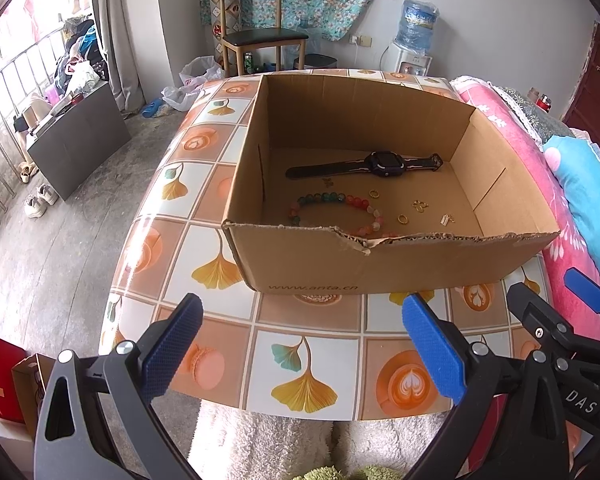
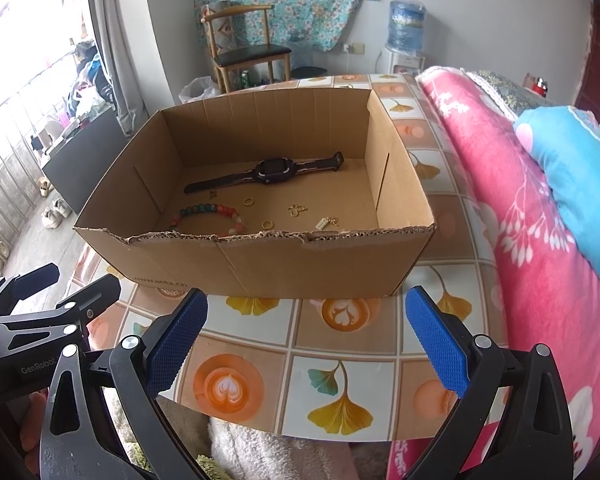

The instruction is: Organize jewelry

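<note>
An open cardboard box stands on the patterned table. Inside lie a black watch, a coloured bead bracelet, two gold rings, a gold butterfly charm and a small gold pendant. My left gripper is open and empty, held over the table's near edge in front of the box. My right gripper is also open and empty, just to its right.
The table has an orange and white tile-pattern cover. A bed with a pink quilt borders its right side. A wooden chair, a water dispenser and a dark cabinet stand farther off.
</note>
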Motion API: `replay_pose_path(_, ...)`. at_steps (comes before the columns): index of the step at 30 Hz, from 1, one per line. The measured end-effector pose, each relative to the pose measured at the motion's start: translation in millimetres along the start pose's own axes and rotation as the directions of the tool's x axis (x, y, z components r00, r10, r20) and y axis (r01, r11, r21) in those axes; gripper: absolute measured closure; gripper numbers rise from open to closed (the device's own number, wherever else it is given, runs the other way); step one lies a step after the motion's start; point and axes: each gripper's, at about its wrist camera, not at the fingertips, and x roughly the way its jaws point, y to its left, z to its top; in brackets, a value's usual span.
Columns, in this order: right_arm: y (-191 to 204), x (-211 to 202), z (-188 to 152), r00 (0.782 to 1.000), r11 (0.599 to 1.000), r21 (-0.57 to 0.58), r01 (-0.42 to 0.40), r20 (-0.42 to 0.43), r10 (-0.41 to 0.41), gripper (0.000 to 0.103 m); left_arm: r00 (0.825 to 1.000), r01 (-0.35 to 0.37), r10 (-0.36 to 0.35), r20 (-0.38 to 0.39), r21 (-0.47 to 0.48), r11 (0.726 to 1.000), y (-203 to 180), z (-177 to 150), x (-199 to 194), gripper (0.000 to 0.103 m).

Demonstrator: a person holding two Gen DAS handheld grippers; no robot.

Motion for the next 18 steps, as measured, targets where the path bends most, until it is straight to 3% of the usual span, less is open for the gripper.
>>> replay_pose_path(18,-2.2,0.6,0.6,1.0,1.0,-0.005,-0.003,-0.003,0.003,0.007,1.0,-0.002,0.002,0.0,-0.001,1.0,0.9,-2.2,-0.2,0.006)
